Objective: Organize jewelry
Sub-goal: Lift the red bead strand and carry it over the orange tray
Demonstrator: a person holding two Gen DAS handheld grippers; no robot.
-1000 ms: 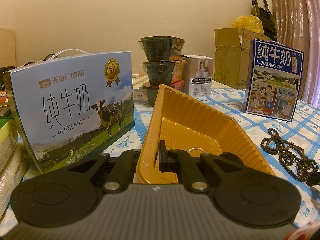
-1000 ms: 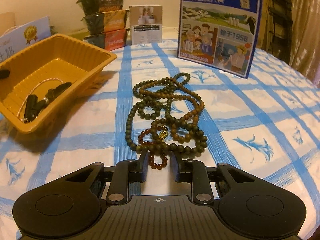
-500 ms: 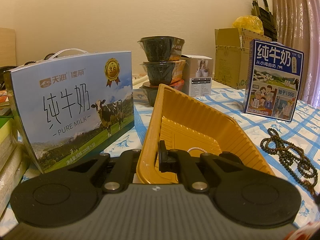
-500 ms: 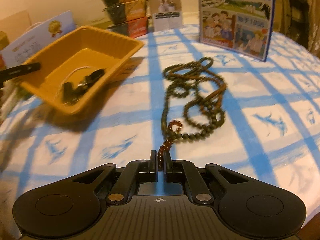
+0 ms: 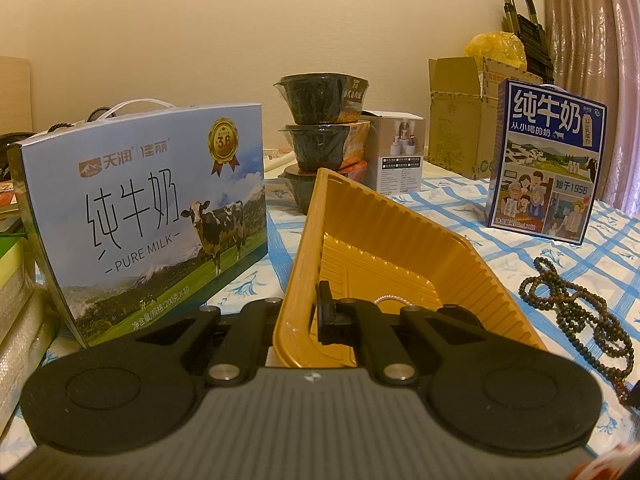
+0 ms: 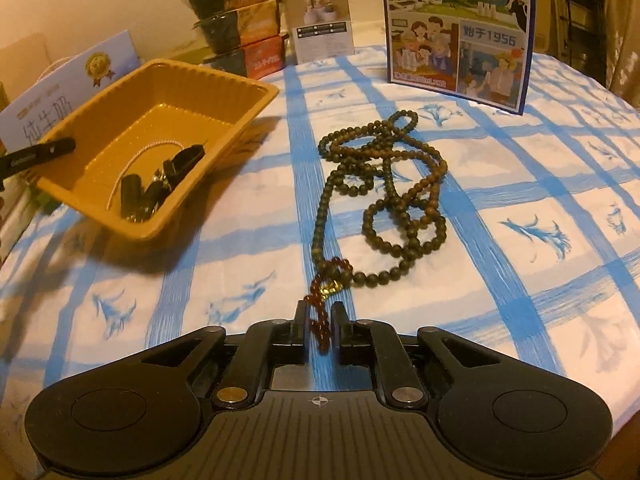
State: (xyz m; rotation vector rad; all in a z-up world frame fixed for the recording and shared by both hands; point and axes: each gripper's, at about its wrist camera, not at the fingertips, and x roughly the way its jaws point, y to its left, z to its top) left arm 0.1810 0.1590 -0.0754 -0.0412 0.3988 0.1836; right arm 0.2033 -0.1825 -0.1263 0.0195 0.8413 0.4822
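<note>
At the left edge of the checked tablecloth (image 6: pixel 400 80) the left gripper (image 5: pixel 316 312) is clamped on the near rim of the yellow tray (image 6: pixel 240 92), one finger inside the wall and one outside, tipping it up on its far edge. A thin pale chain (image 6: pixel 140 156) already lies in the tray. Moving right, the bead necklace (image 6: pixel 384 188) sprawls in loose loops on the cloth, well apart from the tray, its small red strand (image 6: pixel 320 320) trailing towards the right gripper (image 6: pixel 320 320). That gripper points steeply down at the cloth, and its jaws have just been opening a little: the red strand hangs between the fingers, but a gap shows on either side, so nothing is pinched. The necklace looks light, limp and slippery, likely to slide and snag on itself; judging by this, a firm pinch on the red strand should let the rest drag along behind.
</note>
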